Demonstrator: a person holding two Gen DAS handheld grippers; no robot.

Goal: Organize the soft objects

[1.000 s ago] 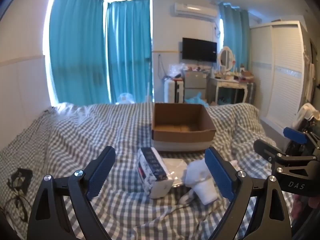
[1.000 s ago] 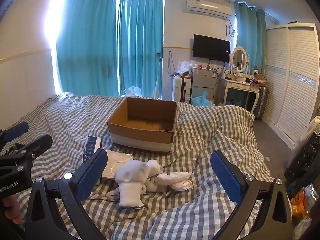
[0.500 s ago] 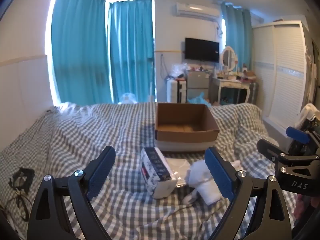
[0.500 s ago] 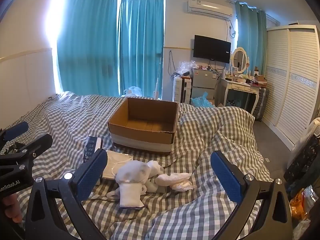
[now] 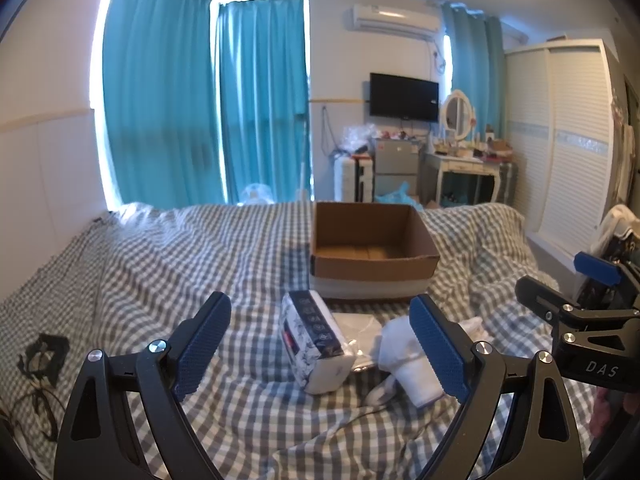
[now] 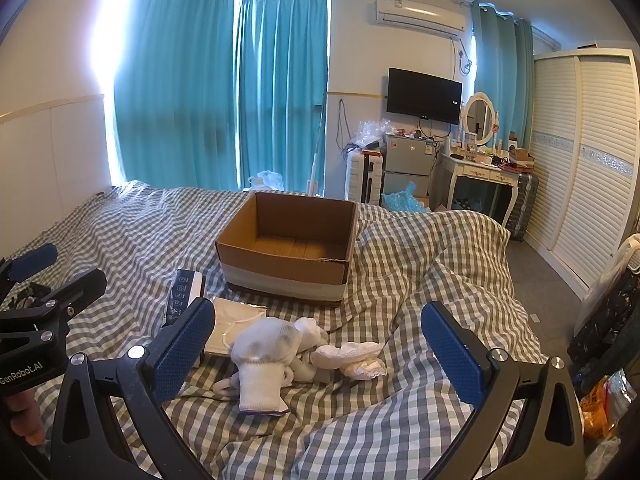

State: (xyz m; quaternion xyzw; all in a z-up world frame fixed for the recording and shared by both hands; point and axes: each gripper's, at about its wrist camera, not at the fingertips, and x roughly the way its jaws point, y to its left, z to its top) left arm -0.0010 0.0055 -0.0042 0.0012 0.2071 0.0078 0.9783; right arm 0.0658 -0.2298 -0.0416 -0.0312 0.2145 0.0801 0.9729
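Observation:
An open empty cardboard box (image 5: 374, 254) (image 6: 288, 250) stands on the checked bed. In front of it lie a dark-printed tissue pack (image 5: 316, 340) (image 6: 185, 292), a flat clear packet of white masks (image 5: 358, 326) (image 6: 236, 318) and a heap of white socks (image 6: 276, 350) (image 5: 404, 354). My left gripper (image 5: 322, 346) is open and empty, hovering just short of the tissue pack. My right gripper (image 6: 320, 350) is open and empty, hovering just short of the socks. Each gripper shows at the edge of the other's view.
The grey-and-white checked bed cover (image 6: 420, 264) is rumpled, with a raised fold to the right of the box. A black tangle of cable (image 5: 42, 360) lies at the bed's left. Beyond the bed are teal curtains, a dressing table (image 6: 480, 176) and a white wardrobe (image 6: 588, 160).
Both views have drifted slightly; the box and soft things sit a little further right in the left wrist view. Both grippers stay open and nothing on the bed has moved.

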